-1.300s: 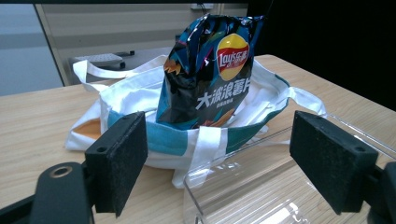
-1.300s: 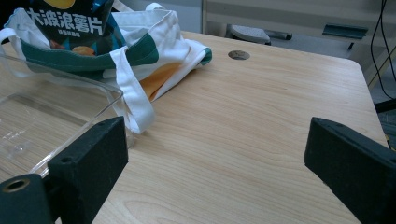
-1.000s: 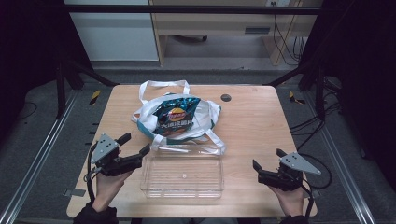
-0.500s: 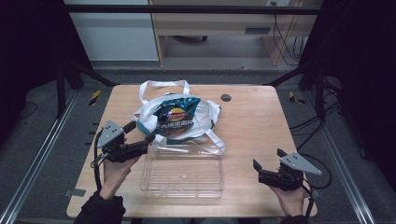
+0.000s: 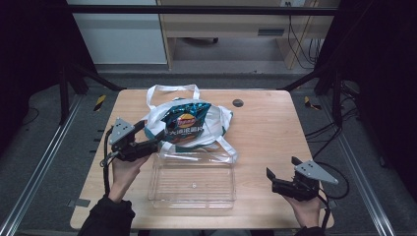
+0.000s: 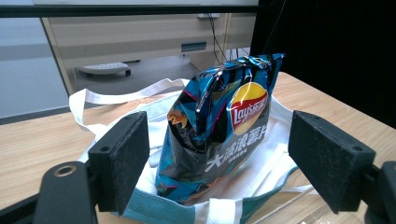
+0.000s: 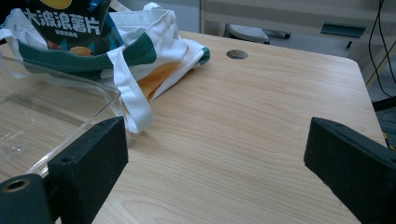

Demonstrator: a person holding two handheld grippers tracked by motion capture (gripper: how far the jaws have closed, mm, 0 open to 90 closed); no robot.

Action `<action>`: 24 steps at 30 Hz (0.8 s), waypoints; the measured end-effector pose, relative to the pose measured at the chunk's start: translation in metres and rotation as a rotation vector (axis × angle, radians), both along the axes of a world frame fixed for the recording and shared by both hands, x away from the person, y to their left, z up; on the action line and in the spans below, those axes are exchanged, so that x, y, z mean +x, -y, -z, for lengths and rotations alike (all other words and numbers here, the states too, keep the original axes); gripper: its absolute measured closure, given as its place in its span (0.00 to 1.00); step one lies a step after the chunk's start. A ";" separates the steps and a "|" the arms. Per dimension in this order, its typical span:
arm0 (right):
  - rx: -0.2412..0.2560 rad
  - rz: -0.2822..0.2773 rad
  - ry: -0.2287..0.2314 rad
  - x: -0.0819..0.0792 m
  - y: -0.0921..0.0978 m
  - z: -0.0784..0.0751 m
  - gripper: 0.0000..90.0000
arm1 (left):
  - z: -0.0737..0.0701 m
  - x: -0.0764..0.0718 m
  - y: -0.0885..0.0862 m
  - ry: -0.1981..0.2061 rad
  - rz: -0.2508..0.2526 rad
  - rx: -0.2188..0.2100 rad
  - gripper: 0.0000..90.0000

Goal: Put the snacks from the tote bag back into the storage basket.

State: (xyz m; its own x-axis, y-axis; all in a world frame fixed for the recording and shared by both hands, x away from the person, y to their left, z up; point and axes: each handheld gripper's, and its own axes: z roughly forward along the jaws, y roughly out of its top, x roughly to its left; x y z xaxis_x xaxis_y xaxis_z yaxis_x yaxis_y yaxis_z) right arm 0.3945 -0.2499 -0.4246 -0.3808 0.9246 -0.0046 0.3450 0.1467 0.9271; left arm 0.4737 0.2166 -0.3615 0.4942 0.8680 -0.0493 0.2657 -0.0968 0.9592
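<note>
High view looks down on a wooden bench (image 5: 275, 128). A blue chip bag (image 5: 186, 123) sits inside a white and green cloth bag (image 5: 216, 120) near the middle of the bench, a bit toward the far edge. A clear plastic tray (image 5: 193, 179) lies just in front of the cloth bag, toward the near edge, and one white strap hangs over its rim. The left tongs (image 5: 150, 137) are right beside the cloth bag on its left side. Their jaws are spread wide, and in the left gripper view the chip bag (image 6: 219, 126) stands between them, farther off, not touched. The right tongs (image 5: 281, 176) are near the right near corner, well apart from the bags, spread wide and holding nothing.
</note>
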 end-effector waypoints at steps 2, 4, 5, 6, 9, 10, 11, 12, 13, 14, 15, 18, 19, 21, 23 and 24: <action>0.000 0.000 0.000 0.000 0.000 0.000 0.07 | 0.000 0.002 0.001 -0.001 -0.001 0.002 0.23; 0.000 -0.001 -0.001 0.000 0.000 0.000 0.07 | 0.001 0.007 0.004 -0.007 0.000 0.005 0.23; 0.000 0.000 -0.001 0.000 0.000 0.000 0.07 | 0.001 0.008 0.005 -0.007 0.001 0.005 0.23; 0.001 0.001 0.000 0.000 0.000 0.000 0.07 | 0.002 0.010 0.006 -0.010 0.001 0.005 0.23; 0.001 0.000 0.000 0.000 0.000 0.000 0.07 | 0.003 0.013 0.008 -0.014 0.002 0.012 0.23; 0.001 0.000 -0.001 0.000 0.000 0.000 0.07 | 0.004 0.015 0.010 -0.019 0.001 0.016 0.23; 0.000 -0.001 -0.001 0.000 0.000 0.000 0.07 | 0.004 0.015 0.010 -0.019 0.001 0.016 0.23; 0.001 -0.002 0.000 0.000 0.000 0.000 0.07 | 0.005 0.017 0.012 -0.023 0.002 0.020 0.23; 0.002 -0.002 -0.001 0.000 0.000 0.000 0.07 | 0.005 0.018 0.013 -0.023 0.004 0.024 0.23; 0.002 -0.002 -0.001 0.000 0.000 0.000 0.07 | 0.005 0.018 0.013 -0.023 0.004 0.024 0.24; 0.002 -0.002 -0.003 0.000 0.000 0.000 0.07 | 0.006 0.020 0.015 -0.022 0.006 0.026 0.24; 0.002 -0.002 -0.003 0.001 0.000 0.000 0.07 | 0.007 0.024 0.019 -0.027 0.009 0.041 0.25; 0.000 -0.002 -0.002 0.001 0.000 0.000 0.07 | 0.007 0.024 0.019 -0.027 0.009 0.041 0.25; 0.002 -0.002 -0.004 0.001 0.000 0.001 0.07 | 0.006 0.029 0.022 -0.033 0.006 0.055 0.25; 0.001 -0.003 -0.003 0.001 0.000 0.001 0.07 | 0.006 0.031 0.023 -0.036 0.004 0.059 0.26; 0.002 -0.003 -0.003 0.001 0.000 0.001 0.07 | 0.006 0.033 0.024 -0.037 0.003 0.061 0.26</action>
